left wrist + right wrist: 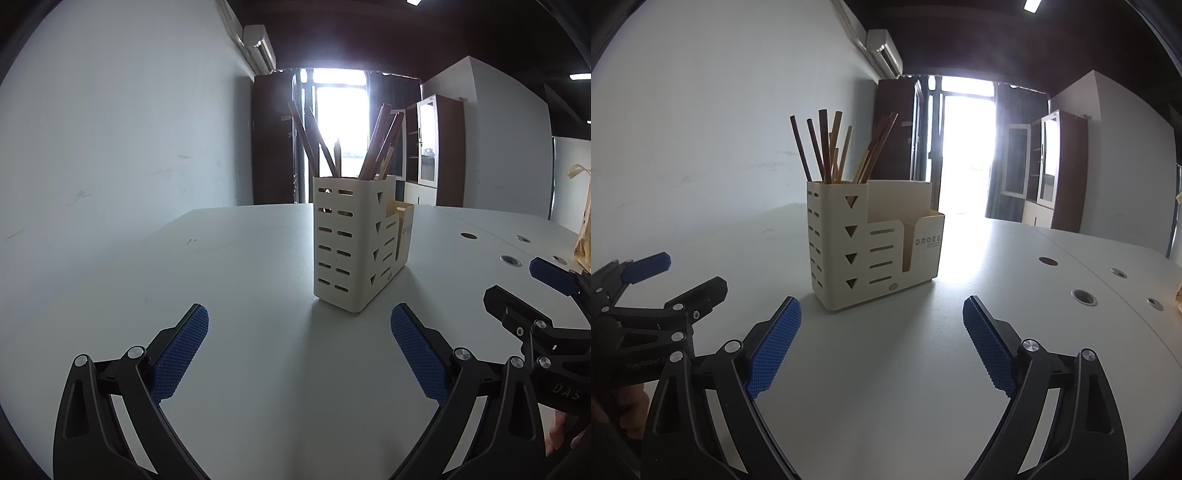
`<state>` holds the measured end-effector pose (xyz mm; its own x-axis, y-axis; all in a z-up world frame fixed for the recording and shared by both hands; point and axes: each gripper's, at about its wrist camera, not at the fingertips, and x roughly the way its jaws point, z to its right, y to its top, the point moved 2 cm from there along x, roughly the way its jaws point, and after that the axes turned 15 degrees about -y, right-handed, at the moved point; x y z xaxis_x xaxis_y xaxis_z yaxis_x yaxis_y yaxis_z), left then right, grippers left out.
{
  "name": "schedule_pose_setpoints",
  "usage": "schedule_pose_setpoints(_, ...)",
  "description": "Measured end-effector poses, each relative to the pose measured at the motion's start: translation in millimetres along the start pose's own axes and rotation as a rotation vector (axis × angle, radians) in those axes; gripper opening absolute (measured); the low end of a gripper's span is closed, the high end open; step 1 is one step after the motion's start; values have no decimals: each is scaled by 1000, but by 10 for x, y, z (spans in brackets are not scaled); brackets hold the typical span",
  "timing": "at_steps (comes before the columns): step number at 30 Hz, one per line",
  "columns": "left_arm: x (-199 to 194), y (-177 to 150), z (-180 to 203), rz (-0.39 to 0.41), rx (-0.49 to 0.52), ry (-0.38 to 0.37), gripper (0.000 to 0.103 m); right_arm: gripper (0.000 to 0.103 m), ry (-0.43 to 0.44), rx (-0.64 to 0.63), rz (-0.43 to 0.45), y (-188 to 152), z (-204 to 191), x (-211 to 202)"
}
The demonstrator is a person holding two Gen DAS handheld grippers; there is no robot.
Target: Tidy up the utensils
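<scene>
Jaws of my left gripper [299, 354] and right gripper [882, 347] both wide and empty, low over the white table [240, 258], cream holder [871, 243] with chopsticks [831, 147] standing ahead, the right view alone shows me its DROEE side pocket.

My left gripper [299, 350] is black plastic, two curved arms with triangular cut-outs, each tipped with a blue pad [181, 354] in a fine cross-hatched grid. Round silver pivot pins sit at every joint. My right gripper [882, 345] matches it: same black arms, same blue textured pads [774, 350], same silver pins. From the left camera, the right one's body carries a cross-head screw and white lettering, "DAS". Its twin shows small white lettering too, too blurred to read.
</scene>
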<state>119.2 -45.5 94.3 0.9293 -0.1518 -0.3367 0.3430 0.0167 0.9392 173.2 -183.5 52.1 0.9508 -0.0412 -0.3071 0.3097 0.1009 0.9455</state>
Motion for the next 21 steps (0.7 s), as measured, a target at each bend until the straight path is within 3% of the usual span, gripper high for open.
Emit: schedule_pose_setpoints(21,-5,5,27,1,20,-31,97,90,1,0,-3,-9,16,8)
